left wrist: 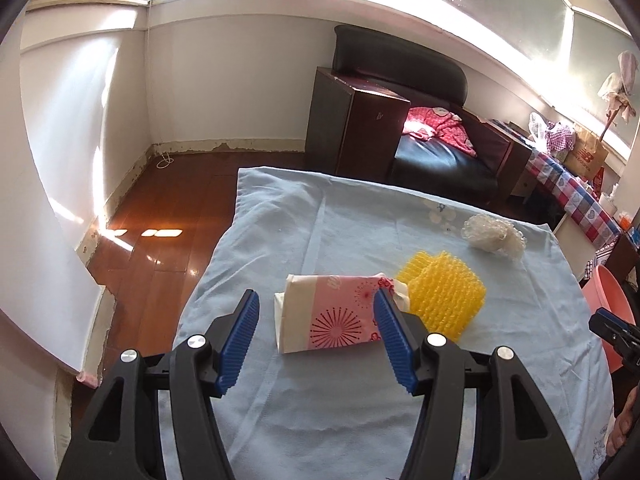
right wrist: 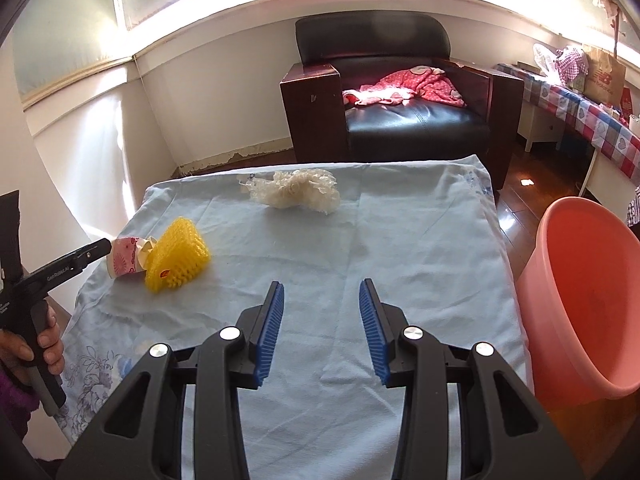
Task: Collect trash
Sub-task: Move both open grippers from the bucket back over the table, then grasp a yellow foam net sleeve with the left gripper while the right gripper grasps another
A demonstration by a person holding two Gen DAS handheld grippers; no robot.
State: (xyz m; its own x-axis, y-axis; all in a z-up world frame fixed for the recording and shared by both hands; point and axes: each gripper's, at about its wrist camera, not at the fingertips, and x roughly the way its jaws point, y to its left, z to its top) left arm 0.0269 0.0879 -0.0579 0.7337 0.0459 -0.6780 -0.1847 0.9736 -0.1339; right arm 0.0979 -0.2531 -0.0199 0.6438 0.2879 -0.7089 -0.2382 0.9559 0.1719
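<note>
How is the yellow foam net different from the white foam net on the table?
The yellow foam net looks flat and lies against the pink paper cup; the white foam net is crumpled, stands alone and lies farther back. Both are mesh and rest on the blue cloth.

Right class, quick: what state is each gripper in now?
Left gripper: open, fingers either side of the pink paper packet, not gripping.
Right gripper: open, empty.

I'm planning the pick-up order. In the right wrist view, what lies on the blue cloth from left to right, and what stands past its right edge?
Pink patterned paper cup → yellow foam net → white foam net → pink bucket, off the cloth's right edge.
</note>
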